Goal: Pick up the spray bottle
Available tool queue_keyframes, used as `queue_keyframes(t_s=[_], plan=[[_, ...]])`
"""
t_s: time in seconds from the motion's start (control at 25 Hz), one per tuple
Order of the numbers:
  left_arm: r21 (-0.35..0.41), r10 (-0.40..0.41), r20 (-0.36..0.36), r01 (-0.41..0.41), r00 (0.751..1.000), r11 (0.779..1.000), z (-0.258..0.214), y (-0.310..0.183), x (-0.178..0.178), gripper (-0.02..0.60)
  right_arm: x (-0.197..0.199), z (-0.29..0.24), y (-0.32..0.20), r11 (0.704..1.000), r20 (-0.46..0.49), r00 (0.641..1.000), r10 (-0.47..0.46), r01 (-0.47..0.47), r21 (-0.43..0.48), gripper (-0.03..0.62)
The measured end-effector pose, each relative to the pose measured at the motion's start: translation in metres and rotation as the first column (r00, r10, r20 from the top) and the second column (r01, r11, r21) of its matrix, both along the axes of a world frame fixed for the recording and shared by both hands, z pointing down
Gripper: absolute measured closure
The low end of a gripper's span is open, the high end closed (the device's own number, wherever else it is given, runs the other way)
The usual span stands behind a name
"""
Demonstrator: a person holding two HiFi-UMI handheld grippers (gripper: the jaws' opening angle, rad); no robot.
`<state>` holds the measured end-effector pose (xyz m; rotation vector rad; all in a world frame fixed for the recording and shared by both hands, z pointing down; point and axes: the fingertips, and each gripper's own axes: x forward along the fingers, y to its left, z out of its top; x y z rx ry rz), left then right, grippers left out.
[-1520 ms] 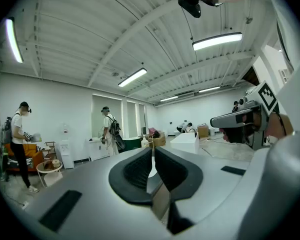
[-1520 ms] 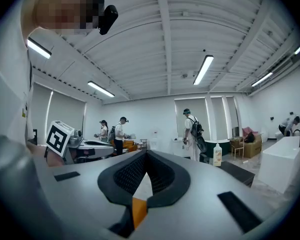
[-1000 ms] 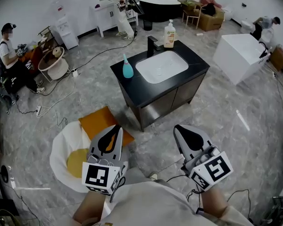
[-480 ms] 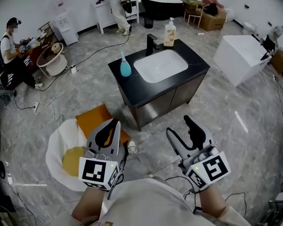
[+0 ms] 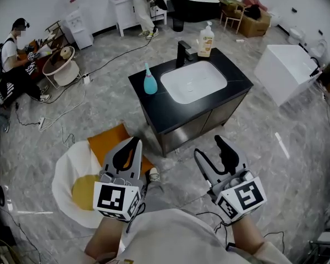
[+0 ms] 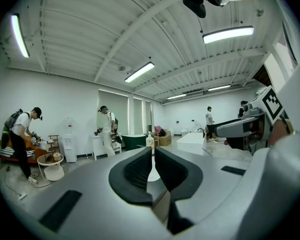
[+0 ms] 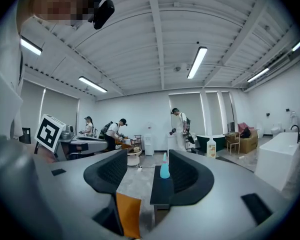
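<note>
Reading the right gripper (image 7: 147,166) as spread fully wide, pads released, only floor and distant scenery in the gap. Reading the left gripper (image 6: 152,160) as clenched down to a thin slit, gripping nothing. Seeing both held about level, side by side over bare floor (image 5: 176,172), well short of any furniture. Working outward from the right fingertips: teal spray bottle (image 7: 164,168) well ahead, framed inside the open gap and nearer the right pad, upright and untouched. From the head view, same bottle (image 5: 149,81) standing ahead of and roughly between the two sets of fingertips, on the left corner of the black vanity top (image 5: 154,106), well apart from both grippers. Beyond it and to the right: white sink basin (image 5: 193,82), black faucet (image 5: 182,53), pump soap bottle (image 5: 206,39) at the far edge, taken as not the target. Orange cushion (image 5: 107,138) on the floor just ahead-left of the left fingertips, off the line to the bottle. Progress call: early, approach only, nothing grasped. Left to do: cross the floor to the vanity, put the open right pads either side of the bottle body, clench, lift clear of the top. Guessing the right side as the picker from the open pads and the alignment, can't confirm
</note>
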<state>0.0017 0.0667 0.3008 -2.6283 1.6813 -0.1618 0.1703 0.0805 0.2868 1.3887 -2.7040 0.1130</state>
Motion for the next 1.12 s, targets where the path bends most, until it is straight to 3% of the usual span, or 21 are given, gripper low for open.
queue_keyframes(t_s=[0.6, 1.12], plan=[[-0.111, 0.034, -0.009, -0.034, 0.999, 0.993, 0.040, -0.187, -0.058, 0.548, -0.085, 0.043, -0.194, 0.992, -0.044, 0.998, -0.034, 0.028, -0.125, 0.326], [-0.224, 0.076, -0.018, -0.078, 0.997, 0.971, 0.101, -0.325, -0.118, 0.552, -0.160, 0.125, -0.347, 0.968, -0.107, 0.994, -0.025, -0.002, -0.250, 0.326]])
